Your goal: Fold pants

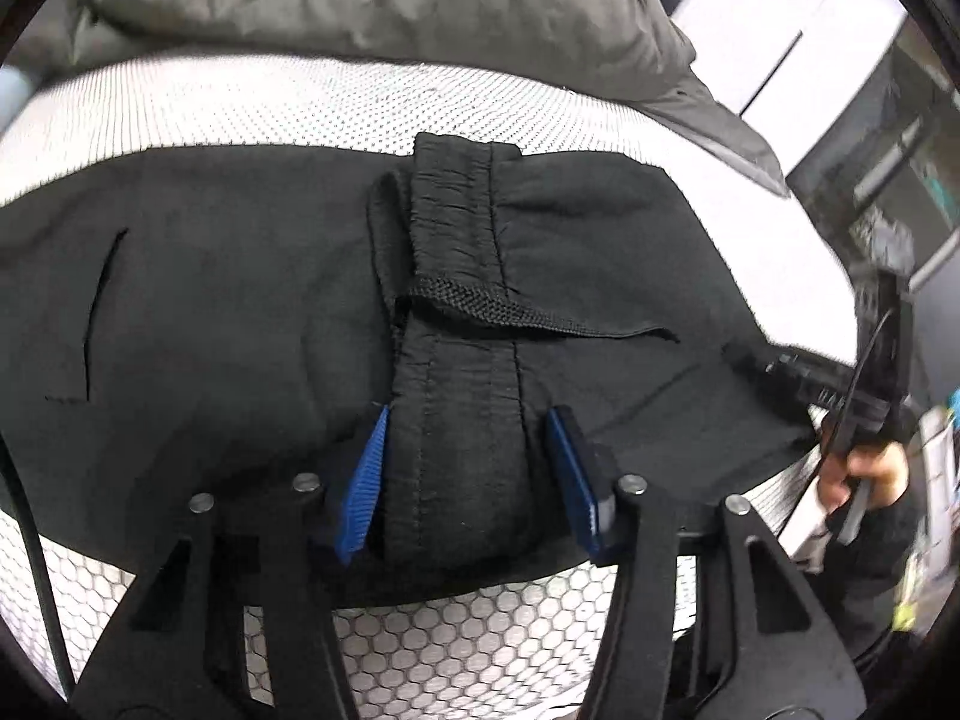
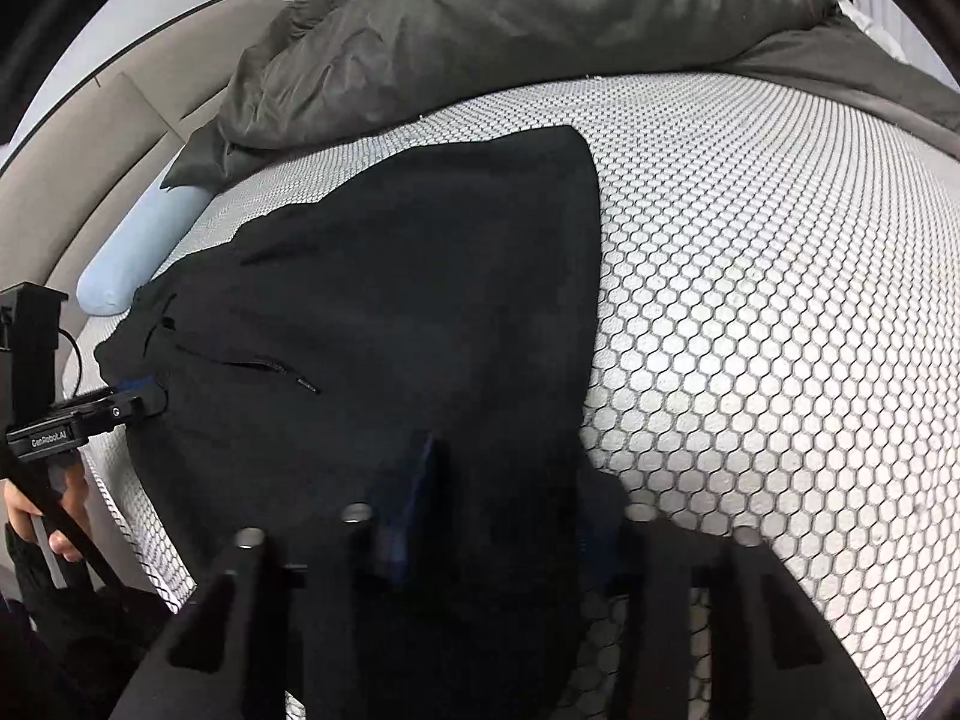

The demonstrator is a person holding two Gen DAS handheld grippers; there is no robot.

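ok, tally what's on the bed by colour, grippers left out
Black: 1, the pants
Grey: 1, the duvet
Light blue: 1, the bolster pillow
Total: 3, all lying on the white honeycomb-mesh mattress
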